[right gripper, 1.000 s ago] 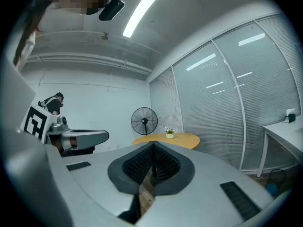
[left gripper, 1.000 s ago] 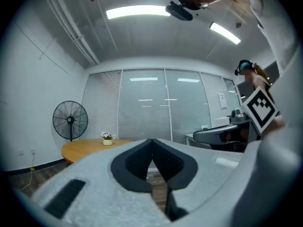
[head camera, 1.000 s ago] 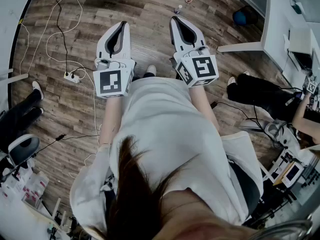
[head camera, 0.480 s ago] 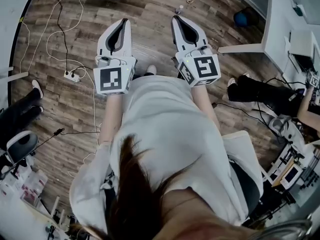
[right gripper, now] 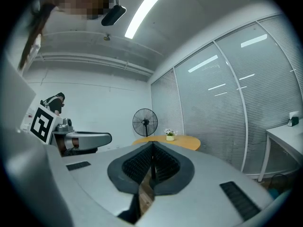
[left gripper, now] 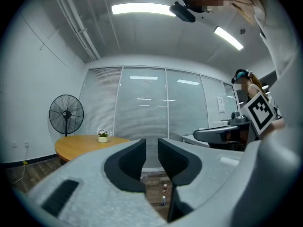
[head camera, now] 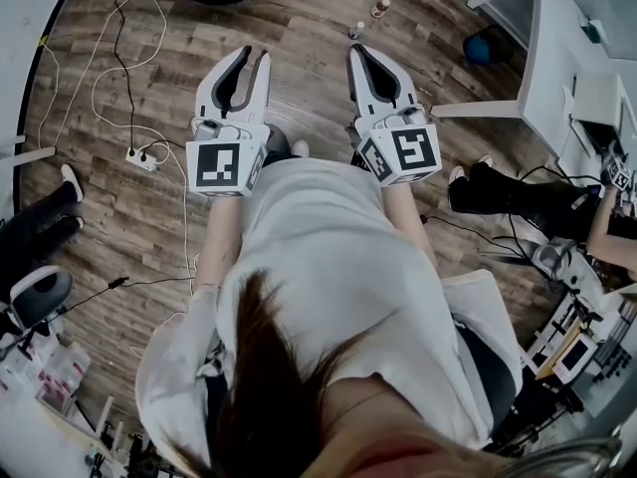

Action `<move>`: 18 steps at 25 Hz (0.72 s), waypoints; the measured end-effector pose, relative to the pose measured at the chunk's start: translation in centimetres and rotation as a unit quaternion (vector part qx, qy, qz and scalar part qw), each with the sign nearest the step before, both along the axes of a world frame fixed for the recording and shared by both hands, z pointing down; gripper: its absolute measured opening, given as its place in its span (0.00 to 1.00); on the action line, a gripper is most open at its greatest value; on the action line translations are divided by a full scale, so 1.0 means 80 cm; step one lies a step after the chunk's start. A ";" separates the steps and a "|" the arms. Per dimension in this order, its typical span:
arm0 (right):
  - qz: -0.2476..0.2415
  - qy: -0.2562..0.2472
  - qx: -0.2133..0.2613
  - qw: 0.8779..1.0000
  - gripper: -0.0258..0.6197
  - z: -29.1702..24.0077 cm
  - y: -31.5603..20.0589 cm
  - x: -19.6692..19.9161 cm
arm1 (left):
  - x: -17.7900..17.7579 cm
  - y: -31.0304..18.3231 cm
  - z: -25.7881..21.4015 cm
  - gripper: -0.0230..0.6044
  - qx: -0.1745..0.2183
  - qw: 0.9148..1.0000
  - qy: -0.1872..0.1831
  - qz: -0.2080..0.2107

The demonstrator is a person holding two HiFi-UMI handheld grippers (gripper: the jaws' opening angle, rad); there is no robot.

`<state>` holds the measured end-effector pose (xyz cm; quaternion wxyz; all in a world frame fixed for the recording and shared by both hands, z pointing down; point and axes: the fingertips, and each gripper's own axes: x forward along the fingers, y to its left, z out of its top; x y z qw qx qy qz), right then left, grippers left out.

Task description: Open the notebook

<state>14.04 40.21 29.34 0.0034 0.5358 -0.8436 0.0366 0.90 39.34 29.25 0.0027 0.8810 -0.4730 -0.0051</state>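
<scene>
No notebook shows in any view. A person in a white top holds both grippers out in front, pointing level above a wooden floor. My left gripper (head camera: 255, 55) (left gripper: 151, 143) is open. Its jaws have just been opening, a narrow gap stands between the dark pads, and nothing is in it. My right gripper (head camera: 355, 48) (right gripper: 152, 145) is shut with its ribbed pads meeting and nothing held. Each gripper carries its marker cube close to the person's hand.
Cables and a power strip (head camera: 147, 152) lie on the floor at left. Two small bottles (head camera: 355, 30) stand ahead of the grippers. A white table (head camera: 557, 58) and a seated person's legs (head camera: 518, 197) are at right. A fan (left gripper: 66, 113) and a round wooden table (left gripper: 80, 143) stand by the glass wall.
The left gripper's jaws have parted from shut to a narrow gap. Both grippers stay about where they were, and the right gripper stays shut.
</scene>
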 end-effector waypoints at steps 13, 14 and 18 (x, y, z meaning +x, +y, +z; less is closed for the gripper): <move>0.036 -0.010 -0.042 0.998 0.04 0.017 -0.116 -0.015 | -0.037 -0.137 0.013 0.15 -0.024 1.000 0.008 0.008; 0.042 -0.008 -0.042 0.998 0.04 0.015 -0.128 -0.017 | -0.040 -0.152 0.012 0.15 -0.025 1.000 0.008 0.012; 0.065 -0.004 -0.043 0.997 0.04 0.012 -0.176 -0.029 | -0.049 -0.207 0.016 0.15 -0.037 0.999 0.011 0.036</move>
